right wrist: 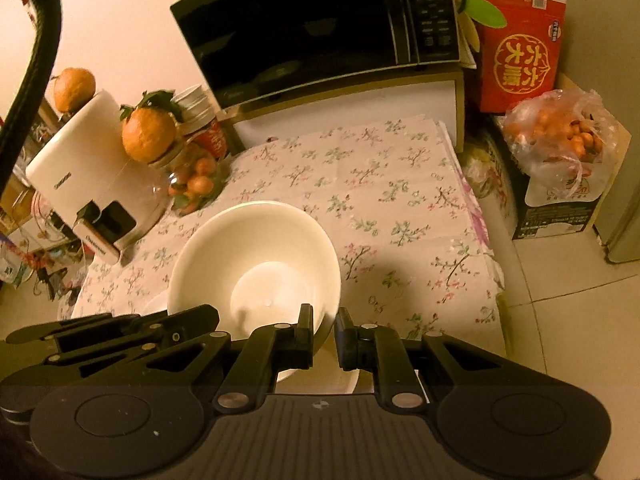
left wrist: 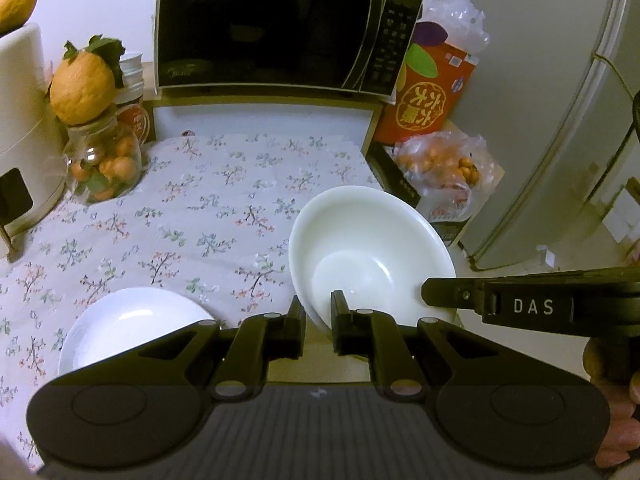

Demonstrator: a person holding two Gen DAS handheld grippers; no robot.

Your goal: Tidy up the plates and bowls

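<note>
Two grippers share one white bowl [left wrist: 372, 248]. Left wrist view: left gripper [left wrist: 318, 314] jaws clenched on bowl's near rim, bowl tilted above floral surface [left wrist: 208, 208]; white plate [left wrist: 132, 320] lies w/ left of it. Right wrist view: right gripper [right wrist: 323, 330] jaws clamped on bowl's [right wrist: 256, 264] rim, near right side.
</note>
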